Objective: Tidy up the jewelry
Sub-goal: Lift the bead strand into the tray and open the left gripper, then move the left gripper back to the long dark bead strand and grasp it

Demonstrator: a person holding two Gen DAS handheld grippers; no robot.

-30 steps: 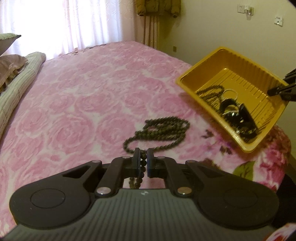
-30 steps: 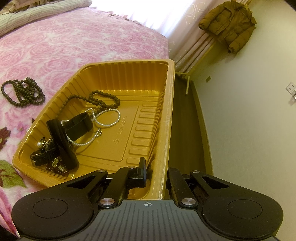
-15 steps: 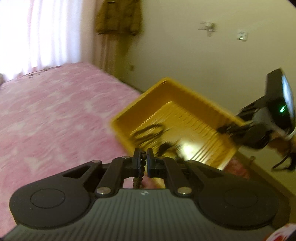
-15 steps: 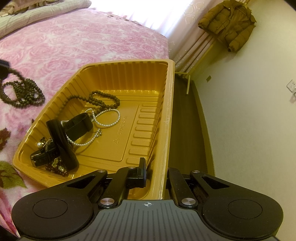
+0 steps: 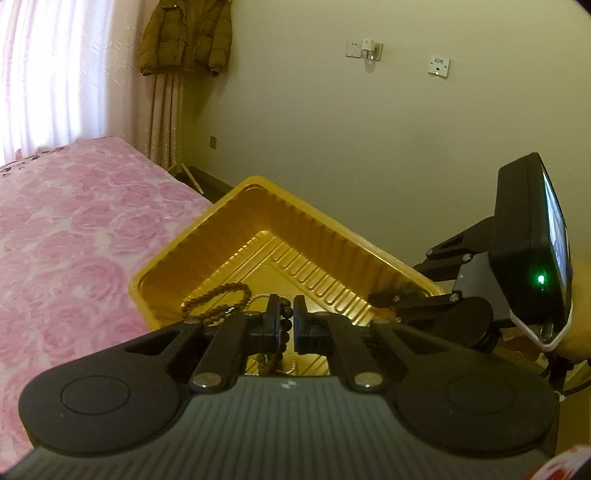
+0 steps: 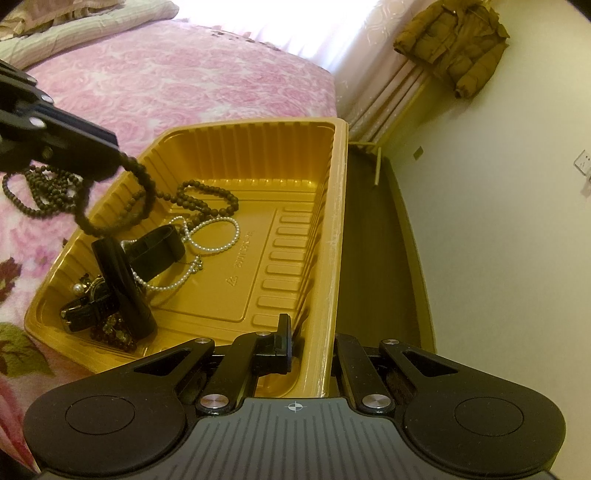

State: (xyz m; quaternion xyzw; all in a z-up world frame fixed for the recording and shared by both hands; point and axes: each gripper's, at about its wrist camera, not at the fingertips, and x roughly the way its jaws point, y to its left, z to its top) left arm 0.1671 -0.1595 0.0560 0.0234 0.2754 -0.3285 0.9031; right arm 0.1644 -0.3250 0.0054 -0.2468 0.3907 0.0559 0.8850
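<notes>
My left gripper [image 5: 287,314] is shut on a string of dark brown beads [image 5: 283,324]. In the right wrist view it [image 6: 110,147] hangs over the left rim of the yellow plastic tray [image 6: 258,123], and a loop of beads [image 6: 142,192] dangles from it into the tray. The rest of the string [image 6: 44,192] trails over the bedspread; I cannot tell whether it touches. My right gripper [image 6: 314,343] is shut on the tray's near right wall. Inside lie a pearl necklace [image 6: 218,236], a dark bead bracelet [image 6: 207,197] and black bands [image 6: 122,280].
The tray [image 5: 280,192] sits at the corner of a bed with a pink rose bedspread [image 6: 166,74]. A dark floor strip [image 6: 373,240] runs between bed and wall. A brown coat [image 5: 184,33] hangs by the curtain. The right gripper's body [image 5: 528,247] stands at the right.
My left gripper has lifted the bead string off the bedspread and swung right and up to the tray. The right gripper and the tray have not moved.
</notes>
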